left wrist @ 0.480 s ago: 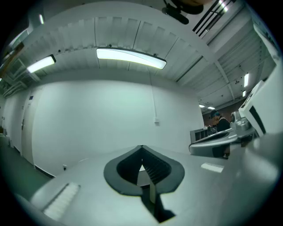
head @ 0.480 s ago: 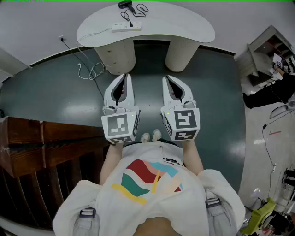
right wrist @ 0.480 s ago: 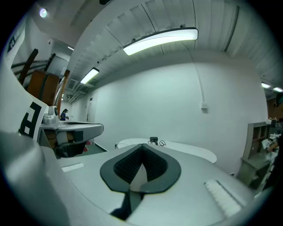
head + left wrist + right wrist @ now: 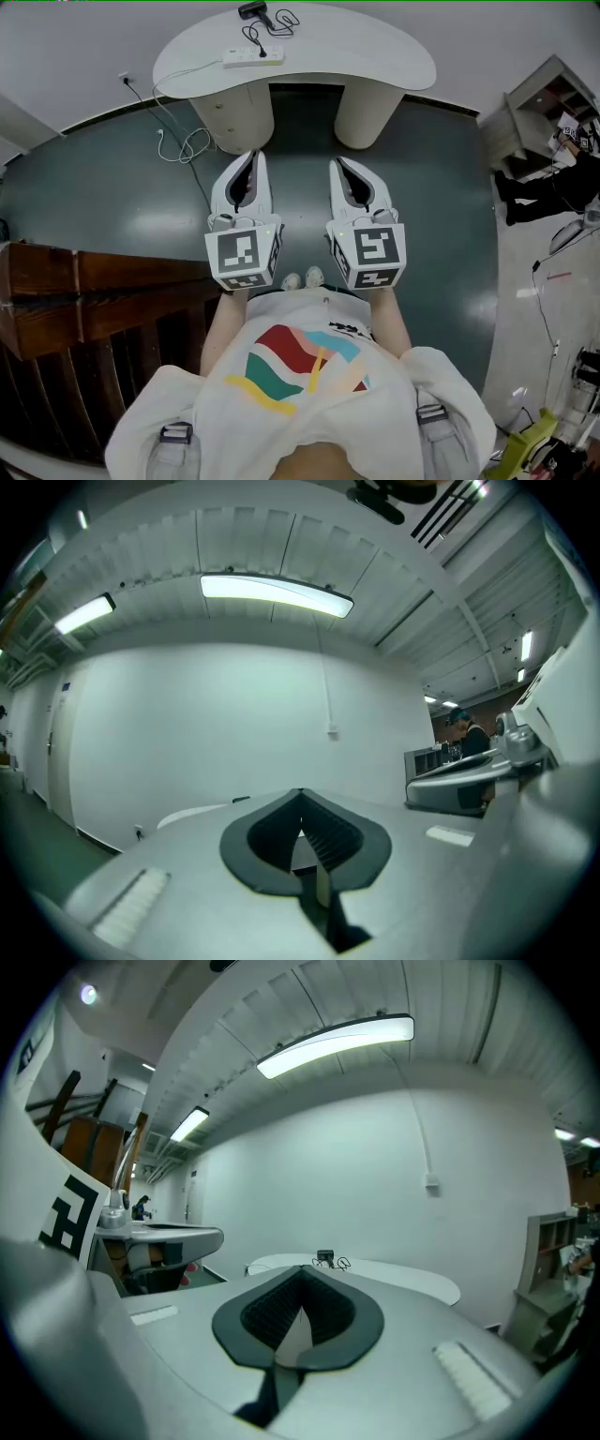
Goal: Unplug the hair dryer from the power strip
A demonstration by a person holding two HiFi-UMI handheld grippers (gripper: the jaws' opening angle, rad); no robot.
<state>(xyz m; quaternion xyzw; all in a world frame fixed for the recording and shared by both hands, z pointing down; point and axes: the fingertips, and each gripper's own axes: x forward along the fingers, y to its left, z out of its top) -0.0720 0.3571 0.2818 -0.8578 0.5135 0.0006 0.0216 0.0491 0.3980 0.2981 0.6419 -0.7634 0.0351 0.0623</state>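
A white power strip [image 4: 253,57] lies on the far white curved table [image 4: 375,56], with a dark plug in it. Behind it sits the black hair dryer [image 4: 255,11] with its coiled cord; it appears small in the right gripper view as the hair dryer [image 4: 325,1258]. My left gripper [image 4: 250,157] and right gripper [image 4: 339,164] are held side by side at waist height, well short of the table, both shut and empty. The jaws of the left gripper [image 4: 301,810] and of the right gripper [image 4: 298,1288] meet with nothing between them.
A white cable [image 4: 183,142] trails from the table to a wall socket [image 4: 123,79] and loops on the dark green floor. A brown wooden railing [image 4: 84,291] stands at the left. A grey shelf unit [image 4: 539,103] and a person stand at the right.
The view has shifted very slightly; both grippers stay shut and hold their place side by side.
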